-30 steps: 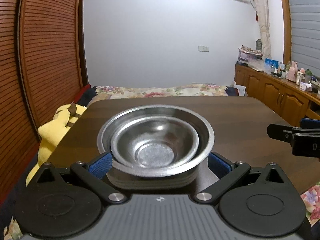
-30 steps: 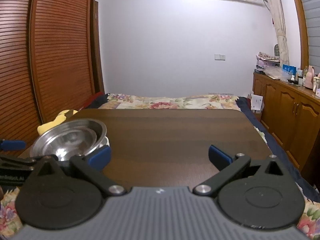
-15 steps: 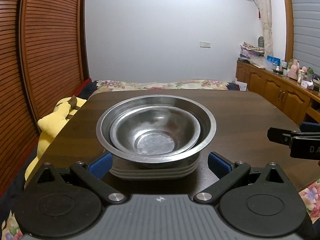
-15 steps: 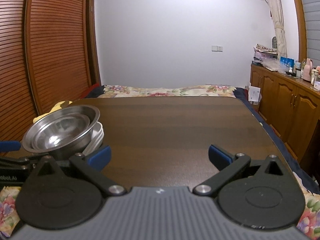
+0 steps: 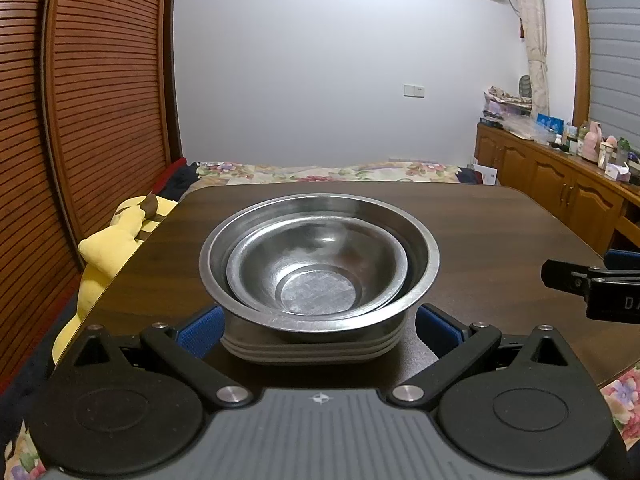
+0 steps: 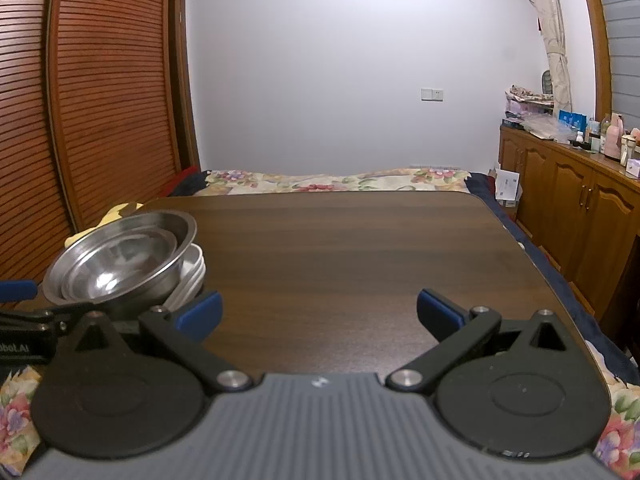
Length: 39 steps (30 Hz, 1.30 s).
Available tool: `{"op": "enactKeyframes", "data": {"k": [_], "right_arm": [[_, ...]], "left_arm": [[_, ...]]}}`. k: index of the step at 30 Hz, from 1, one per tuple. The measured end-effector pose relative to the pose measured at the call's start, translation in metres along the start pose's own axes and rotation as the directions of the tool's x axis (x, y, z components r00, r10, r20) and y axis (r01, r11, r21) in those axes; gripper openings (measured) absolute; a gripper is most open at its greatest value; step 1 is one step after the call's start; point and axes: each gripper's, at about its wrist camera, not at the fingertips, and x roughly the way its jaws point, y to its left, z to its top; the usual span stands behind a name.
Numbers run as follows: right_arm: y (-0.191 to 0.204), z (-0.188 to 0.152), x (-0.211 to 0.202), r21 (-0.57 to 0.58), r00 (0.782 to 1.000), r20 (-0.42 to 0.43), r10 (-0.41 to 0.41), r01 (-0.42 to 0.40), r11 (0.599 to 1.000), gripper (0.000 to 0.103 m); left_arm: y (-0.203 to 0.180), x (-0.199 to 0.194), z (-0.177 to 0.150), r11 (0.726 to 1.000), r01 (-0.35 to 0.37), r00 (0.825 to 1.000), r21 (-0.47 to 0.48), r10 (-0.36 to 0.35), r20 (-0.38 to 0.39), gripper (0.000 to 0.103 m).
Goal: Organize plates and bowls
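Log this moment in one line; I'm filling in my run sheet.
stack: small steel bowl nested in large steel bowl on white plates | left gripper: open, fingers flank stack | right gripper: open, empty | table

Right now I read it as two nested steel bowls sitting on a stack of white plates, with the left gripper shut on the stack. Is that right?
Not quite. The two nested steel bowls do sit on the stack of white plates, but the left gripper is open: in the left wrist view its blue-padded fingers stand either side of the stack, apparently clear of it.
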Motion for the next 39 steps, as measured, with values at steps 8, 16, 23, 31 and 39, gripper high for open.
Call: {"op": "enactKeyframes", "data": {"k": [8,16,23,31,39], "right_arm": [[-0.0026,0.0005,-0.0002,0.000,1.000,0.003,0.001,-0.001,1.000,0.103],[-0.0018,0.0011,0.0014,0.000,1.000,0.002,-0.002,0.002,1.000,0.103],[-0.0034,0.0010,0.0008,0.002,1.000,0.000,0.000,0.000,1.000,0.103],[-0.0033,0.0009,0.0012,0.001,1.000,-0.003,-0.002,0.002,1.000,0.103],[-0.0029,0.0002,0.0014,0.001,1.000,-0.002,-0.003,0.003,1.000,0.103]], "left_arm": [[0.0006,-0.0002,0.0011,1.000,-0.003,1.000,-0.002,0.003,0.002,0.103],[0.0021,-0.0004,0.0031,1.000,-0.005,1.000,-0.001,0.005,0.004,0.103],[0.0024,-0.0006,0.0034,1.000,-0.006,1.000,-0.002,0.006,0.007,0.103],[0.0022,-0.0020,0.0042,1.000,-0.010,1.000,-0.001,0.010,0.010,0.103],[0.0022,-0.0021,0.0046,1.000,-0.011,1.000,-0.001,0.011,0.010,0.103]]}}
